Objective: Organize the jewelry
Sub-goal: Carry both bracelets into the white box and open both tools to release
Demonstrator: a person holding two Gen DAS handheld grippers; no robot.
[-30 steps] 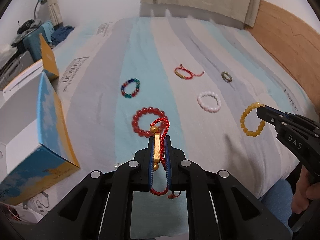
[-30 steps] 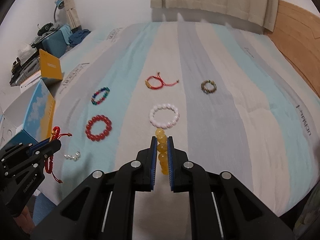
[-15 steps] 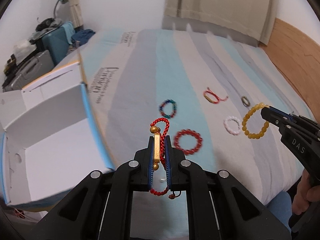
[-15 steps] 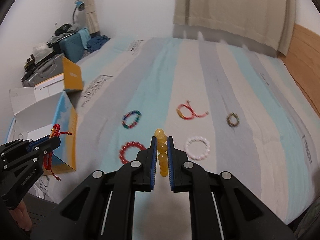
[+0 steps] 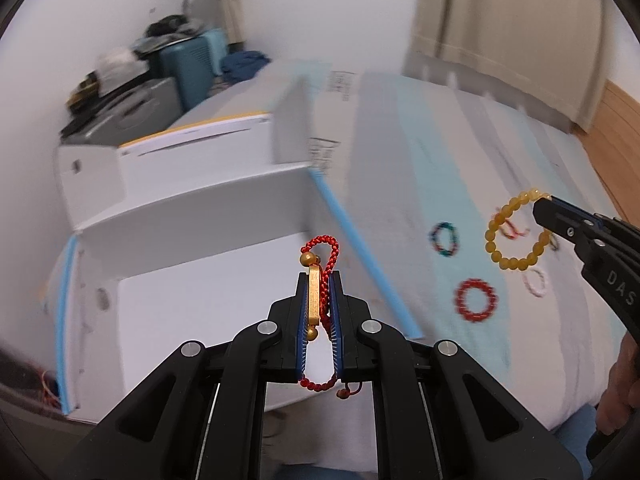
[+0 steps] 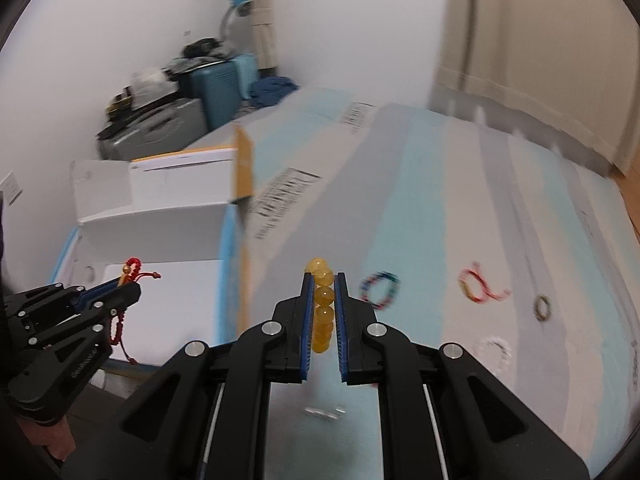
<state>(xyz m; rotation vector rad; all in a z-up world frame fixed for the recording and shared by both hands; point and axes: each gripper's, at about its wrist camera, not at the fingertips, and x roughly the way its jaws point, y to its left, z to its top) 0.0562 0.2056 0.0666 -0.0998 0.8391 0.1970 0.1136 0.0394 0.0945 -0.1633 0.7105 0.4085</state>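
At the far left, luggage (image 6: 224, 88) and a blue desk lamp (image 6: 238, 6) stand against a white wall, with an open white cardboard box (image 5: 192, 248) trimmed in blue sitting beside a striped bed (image 6: 460, 208). The left tool (image 5: 319, 280), seen over the box's white interior, is clamped tight on a red braided cord bracelet with a gold bar (image 5: 316, 292), its loop rising above the tips and its knotted tail hanging below the jaws; from the right wrist camera the same tool (image 6: 130, 282) shows low at the left edge, over the box, the cord bracelet (image 6: 132, 270) pinched at its tip. To its right, the right tool (image 6: 324, 280) is closed on a yellow beaded bracelet (image 6: 323, 308), the beads stacked in a column between the blue pads; in the left wrist view that tool (image 5: 544, 208) enters from the right edge, a hand (image 5: 618, 392) below it, with the yellow bracelet (image 5: 516, 236) dangling as a full ring above the bed. On the bedspread lie, blurred, a multicoloured bead bracelet (image 6: 379, 291), a red bead bracelet (image 5: 477, 298), a red cord bracelet (image 6: 478, 286), a white bead bracelet (image 6: 496, 354) and a small dark bead ring (image 6: 542, 307), all apart from one another. A small pale beaded piece (image 6: 324, 411) lies near the bed's front edge, under the right tool.
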